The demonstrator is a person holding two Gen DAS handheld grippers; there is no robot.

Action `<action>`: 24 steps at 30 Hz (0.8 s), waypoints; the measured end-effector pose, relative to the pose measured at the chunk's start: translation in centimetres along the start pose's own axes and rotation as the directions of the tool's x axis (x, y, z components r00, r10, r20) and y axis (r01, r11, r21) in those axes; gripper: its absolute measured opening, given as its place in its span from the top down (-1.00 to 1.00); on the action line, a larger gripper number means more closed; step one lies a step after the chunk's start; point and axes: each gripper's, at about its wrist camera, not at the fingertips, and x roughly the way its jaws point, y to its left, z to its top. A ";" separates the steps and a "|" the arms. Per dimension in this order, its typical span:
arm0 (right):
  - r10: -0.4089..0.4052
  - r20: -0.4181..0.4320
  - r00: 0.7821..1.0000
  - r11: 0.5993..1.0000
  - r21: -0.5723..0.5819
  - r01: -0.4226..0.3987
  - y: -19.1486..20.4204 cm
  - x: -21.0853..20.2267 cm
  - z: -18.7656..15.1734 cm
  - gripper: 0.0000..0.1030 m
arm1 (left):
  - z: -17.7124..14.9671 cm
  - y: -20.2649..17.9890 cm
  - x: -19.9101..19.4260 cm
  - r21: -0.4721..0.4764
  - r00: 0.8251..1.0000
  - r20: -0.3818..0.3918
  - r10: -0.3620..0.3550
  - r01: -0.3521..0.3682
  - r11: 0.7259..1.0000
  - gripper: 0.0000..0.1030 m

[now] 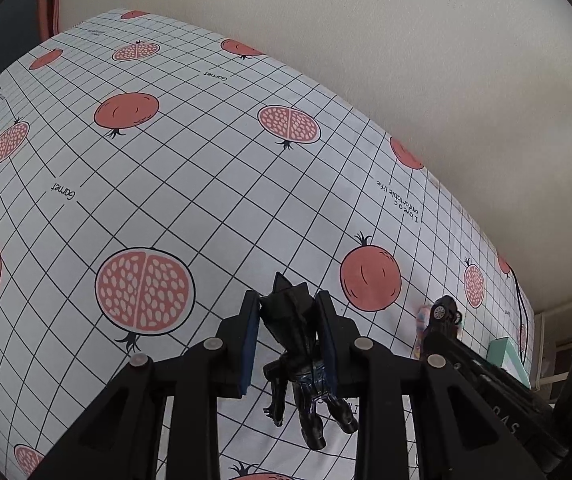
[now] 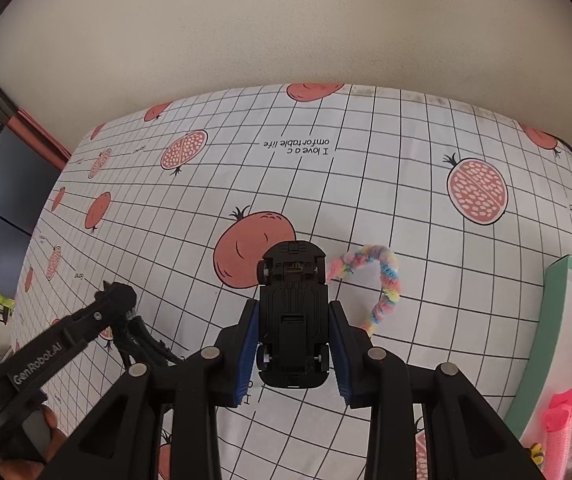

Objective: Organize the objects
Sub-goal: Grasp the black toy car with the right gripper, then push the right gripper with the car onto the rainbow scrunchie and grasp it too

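Two claws, "GenRobot.AI" (image 2: 38,364), "Garnet" tablecloth (image 1: 206,184)

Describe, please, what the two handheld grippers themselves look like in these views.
Both are matte black plastic. The left gripper and right gripper each have angular, triangulated linkage arms with round silver pivot pins and two flat fingers lined with ridged blue pads. White "GenRobot.AI" lettering runs along the left gripper's side. No cables or sleeves are visible.
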 end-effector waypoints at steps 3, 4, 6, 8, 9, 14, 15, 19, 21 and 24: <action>-0.004 -0.013 1.000 1.000 -0.009 0.004 0.4 0.8 -0.2 0.31 | 0.2 0.2 -0.1 -0.007 1.000 0.000 -0.003 0.003 1.000 0.43; -0.005 -0.016 1.000 1.000 -0.013 0.005 0.6 1.0 -0.2 0.31 | 0.2 0.3 0.1 -0.010 1.000 -0.002 -0.001 0.001 1.000 0.43; -0.021 -0.021 1.000 0.999 -0.033 0.020 1.1 1.4 -0.2 0.31 | 0.1 0.5 0.3 -0.018 1.000 -0.010 -0.003 0.002 1.000 0.43; -0.035 -0.023 0.999 0.998 -0.048 0.034 1.4 1.5 -0.1 0.31 | 0.0 0.6 0.4 -0.024 1.000 -0.018 -0.006 0.006 1.000 0.43; -0.037 -0.025 0.999 0.998 -0.054 0.036 1.5 1.6 0.0 0.30 | 0.0 0.6 0.5 -0.025 1.000 -0.020 -0.007 0.007 1.000 0.43; -0.074 -0.024 0.997 0.994 -0.084 0.072 1.8 1.8 0.2 0.30 | 0.0 0.5 0.2 -0.030 1.000 -0.015 -0.013 0.013 0.999 0.43; -0.077 -0.024 0.997 0.994 -0.084 0.075 1.7 1.8 0.3 0.30 | 0.0 0.5 0.2 -0.030 1.000 -0.014 -0.014 0.014 0.999 0.43; -0.074 -0.025 0.997 0.995 -0.072 0.072 1.5 2.0 0.5 0.19 | 0.0 0.4 0.3 -0.033 1.000 -0.019 -0.016 0.015 0.999 0.43; -0.083 -0.027 0.996 0.994 -0.075 0.081 1.4 2.1 0.6 0.10 | 0.0 0.4 0.2 -0.036 1.000 -0.018 -0.014 0.013 0.999 0.43; -0.098 -0.028 0.995 0.991 -0.090 0.095 1.4 2.2 0.6 0.09 | 0.0 0.4 0.2 -0.038 1.000 -0.015 -0.014 0.014 0.999 0.43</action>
